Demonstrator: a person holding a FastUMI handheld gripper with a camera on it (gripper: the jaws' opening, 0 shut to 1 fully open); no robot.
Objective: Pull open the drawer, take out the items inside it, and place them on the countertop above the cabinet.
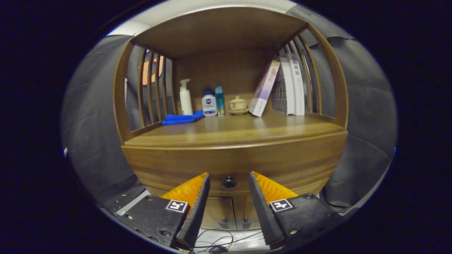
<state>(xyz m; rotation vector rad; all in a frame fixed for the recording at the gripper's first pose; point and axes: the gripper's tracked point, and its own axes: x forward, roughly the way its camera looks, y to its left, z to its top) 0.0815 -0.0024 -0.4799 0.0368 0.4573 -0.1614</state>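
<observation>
A wooden cabinet faces me, its drawer point(169, 167) closed below the countertop point(226, 134). A small dark round knob point(229, 182) sits at the middle of the drawer front. My gripper point(229, 174) is open, and its two fingertips stand one on each side of the knob, apart from it. Whatever lies in the drawer is hidden behind the front.
At the back of the countertop stand a white pump bottle point(185, 97), a small white bottle point(209, 104), a teal bottle point(219, 100) and a lidded cup point(237, 105). A folded blue cloth point(182, 118) lies left, leaning books point(282, 86) right. Slatted side rails point(152, 91) enclose the shelf. Lower doors point(219, 211) sit beneath.
</observation>
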